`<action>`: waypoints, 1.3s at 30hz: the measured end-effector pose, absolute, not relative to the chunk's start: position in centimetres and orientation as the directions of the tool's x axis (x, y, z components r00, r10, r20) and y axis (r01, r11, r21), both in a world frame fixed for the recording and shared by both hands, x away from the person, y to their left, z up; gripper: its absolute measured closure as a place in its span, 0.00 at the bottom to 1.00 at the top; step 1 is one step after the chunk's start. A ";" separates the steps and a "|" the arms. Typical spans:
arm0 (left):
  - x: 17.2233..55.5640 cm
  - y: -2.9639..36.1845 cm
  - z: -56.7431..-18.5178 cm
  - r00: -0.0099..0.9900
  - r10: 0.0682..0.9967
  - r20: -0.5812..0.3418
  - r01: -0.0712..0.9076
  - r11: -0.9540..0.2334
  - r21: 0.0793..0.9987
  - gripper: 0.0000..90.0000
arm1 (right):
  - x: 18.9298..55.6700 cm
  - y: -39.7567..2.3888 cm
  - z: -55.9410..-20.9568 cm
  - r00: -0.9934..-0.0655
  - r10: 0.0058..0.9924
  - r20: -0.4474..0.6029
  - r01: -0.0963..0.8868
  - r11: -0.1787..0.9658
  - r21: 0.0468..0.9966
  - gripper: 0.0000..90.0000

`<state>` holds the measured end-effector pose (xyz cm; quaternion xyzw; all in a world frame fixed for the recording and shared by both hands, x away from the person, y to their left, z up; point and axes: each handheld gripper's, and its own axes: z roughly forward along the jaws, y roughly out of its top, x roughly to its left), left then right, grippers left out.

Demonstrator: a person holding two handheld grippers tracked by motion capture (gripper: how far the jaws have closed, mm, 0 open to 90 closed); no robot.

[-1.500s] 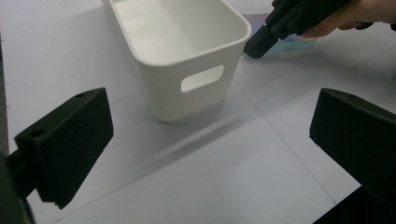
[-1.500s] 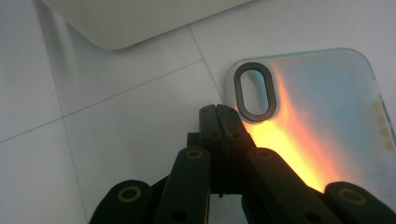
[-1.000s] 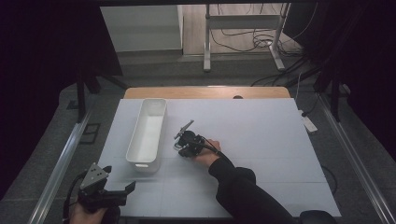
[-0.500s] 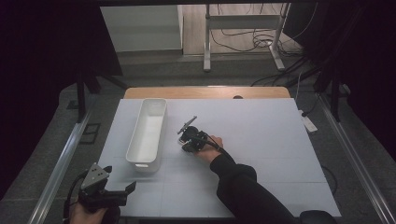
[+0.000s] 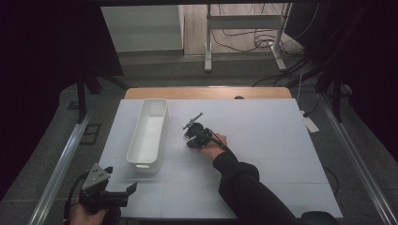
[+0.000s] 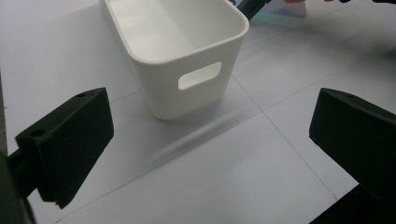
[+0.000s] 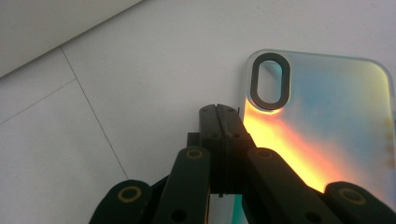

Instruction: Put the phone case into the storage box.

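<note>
Glossy iridescent phone case (image 7: 327,126), rounded corners, in right gripper (image 7: 224,116) jaws.

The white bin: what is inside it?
The white bin looks empty: bare walls and floor show in the left gripper view. Its far end is cut off there.

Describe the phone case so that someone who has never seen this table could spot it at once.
Start at the long white bin on the left of the white table. Just to its right, the right gripper holds a thin plate tilted off the table: the phone case. It is clear and iridescent, glowing orange and blue, with a dark-rimmed oval camera hole near one corner.
</note>
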<state>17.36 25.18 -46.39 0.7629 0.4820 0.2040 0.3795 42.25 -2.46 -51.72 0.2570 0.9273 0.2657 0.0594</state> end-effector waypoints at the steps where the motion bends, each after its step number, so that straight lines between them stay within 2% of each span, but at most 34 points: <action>1: 17.4 25.2 -46.4 0.452 0.890 -0.054 0.580 -0.248 0.776 0.00 | 42.2 -2.4 -51.7 -0.860 0.509 0.023 0.445 0.728 0.522 0.99; 7: 17.4 25.2 -46.4 0.454 0.889 -0.053 0.581 -0.251 0.774 0.00 | 41.9 -2.5 -50.9 -0.866 0.498 0.041 0.438 0.717 0.542 0.99; 11: 17.4 25.1 -46.4 0.454 0.890 -0.050 0.580 -0.253 0.774 0.00 | 41.8 -2.7 -50.2 -0.869 0.493 0.040 0.432 0.716 0.549 0.93; 16: 17.4 25.1 -46.4 0.454 0.890 -0.049 0.581 -0.254 0.773 0.00 | 41.8 -2.9 -49.5 -0.871 0.489 0.036 0.430 0.727 0.536 0.80; 17: 17.4 25.1 -46.4 0.454 0.890 -0.049 0.581 -0.254 0.773 0.00 | 41.8 -2.9 -49.5 -0.871 0.489 0.036 0.430 0.727 0.536 0.80; 19: 17.4 25.1 -46.4 0.454 0.890 -0.048 0.581 -0.254 0.773 0.00 | 41.8 -3.1 -49.3 -0.868 0.496 0.029 0.433 0.725 0.536 0.74; 20: 17.4 25.1 -46.4 0.454 0.890 -0.048 0.581 -0.254 0.773 0.01 | 41.9 -3.2 -49.1 -0.864 0.502 0.032 0.440 0.724 0.532 0.67; 23: 17.4 25.1 -46.4 0.454 0.890 -0.047 0.581 -0.255 0.773 0.01 | 42.0 -3.4 -48.9 -0.863 0.505 0.029 0.441 0.723 0.532 0.63; 31: 17.4 25.1 -46.4 0.454 0.890 -0.046 0.581 -0.257 0.772 0.01 | 42.4 -4.4 -48.7 -0.856 0.517 0.023 0.453 0.727 0.517 0.37; 39: 17.4 25.1 -46.4 0.455 0.890 -0.046 0.582 -0.257 0.772 0.01 | 42.9 -5.4 -48.4 -0.851 0.526 0.014 0.459 0.730 0.507 0.23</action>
